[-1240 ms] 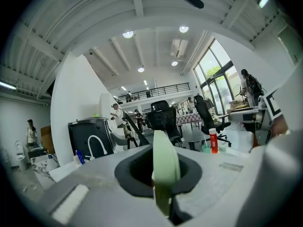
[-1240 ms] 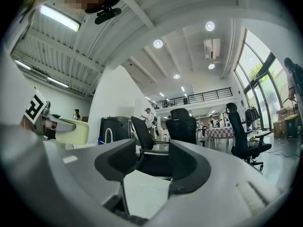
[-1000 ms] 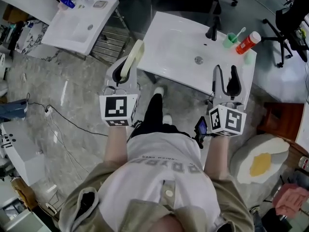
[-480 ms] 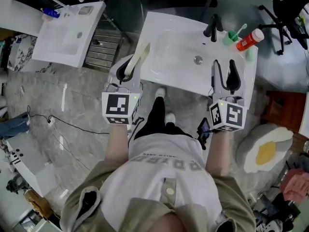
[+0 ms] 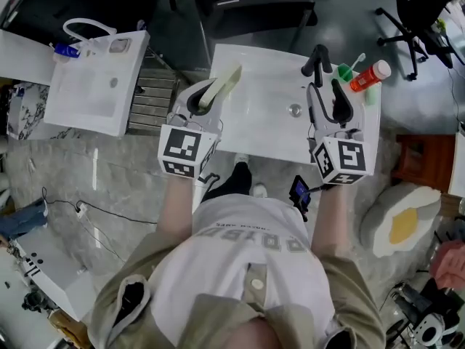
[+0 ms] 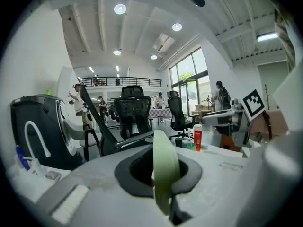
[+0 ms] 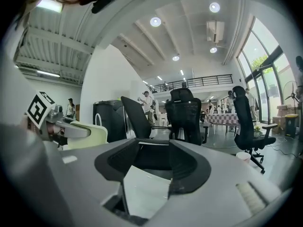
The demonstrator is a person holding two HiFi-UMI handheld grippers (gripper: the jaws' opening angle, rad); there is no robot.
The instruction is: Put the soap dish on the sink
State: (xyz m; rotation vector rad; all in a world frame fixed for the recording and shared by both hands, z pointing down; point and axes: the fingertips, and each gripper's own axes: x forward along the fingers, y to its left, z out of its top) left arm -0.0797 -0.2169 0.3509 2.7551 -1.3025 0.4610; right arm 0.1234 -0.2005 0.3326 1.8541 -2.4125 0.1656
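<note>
My left gripper is shut on a pale green soap dish, held on edge over the left part of the white sink. In the left gripper view the soap dish stands upright between the grey jaws. My right gripper hangs over the sink's right side near the drain; its black fingers stand apart with nothing between them. The right gripper view shows only the sink surface between the open jaws, and the soap dish at the left.
On the sink's far right stand a black faucet, a green cup and a red bottle. A second white sink stands at the left. Office chairs are beyond, and an egg-shaped mat lies at the right.
Both grippers have moved forward over the white sink. The soap dish, earlier at the sink's near left edge, is now above its left part. The right gripper is nearer the faucet.
</note>
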